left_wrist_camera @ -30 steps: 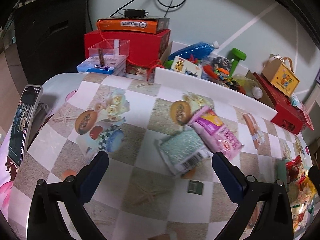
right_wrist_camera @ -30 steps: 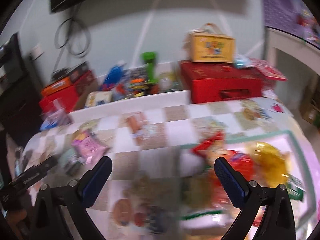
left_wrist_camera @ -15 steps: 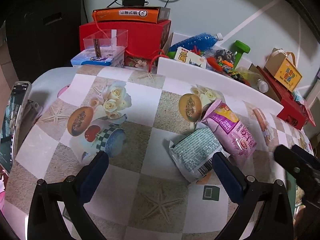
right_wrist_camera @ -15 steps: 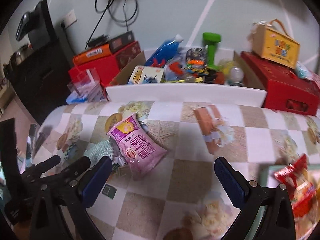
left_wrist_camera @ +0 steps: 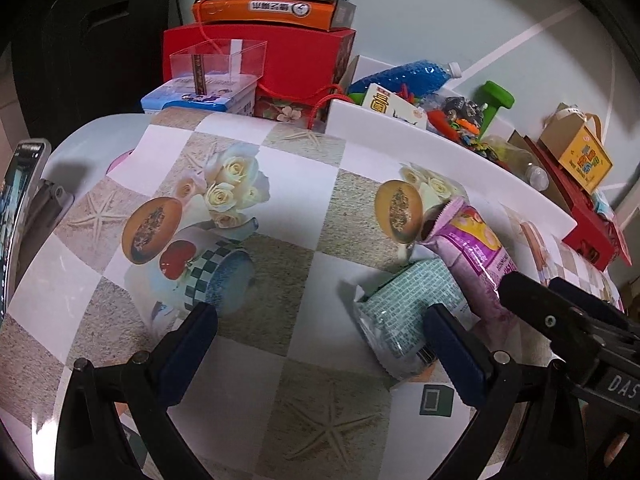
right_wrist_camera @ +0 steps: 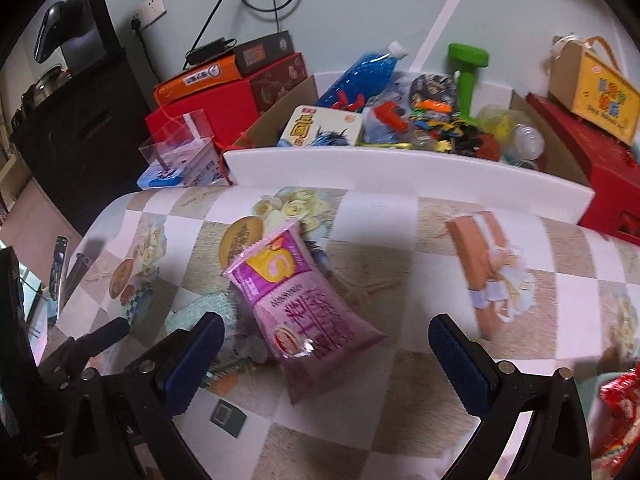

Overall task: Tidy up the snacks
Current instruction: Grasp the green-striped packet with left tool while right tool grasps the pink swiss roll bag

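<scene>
Left gripper (left_wrist_camera: 320, 344): jaws spread wide, empty, low centre of its view.
Right gripper (right_wrist_camera: 324, 344): jaws wide apart, nothing held, purple snack packet (right_wrist_camera: 300, 304) lying between the fingers.
Purple snack packet: centre of the checked tablecloth (right_wrist_camera: 400, 412), overlapping a teal snack packet (left_wrist_camera: 404, 316).
Teal snack packet: just beside the left gripper's right finger.

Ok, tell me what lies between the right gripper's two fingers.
In the right wrist view, the purple snack packet lies between the open right gripper's fingers, its lower end nearest; it partly overlaps the green packet.
</scene>
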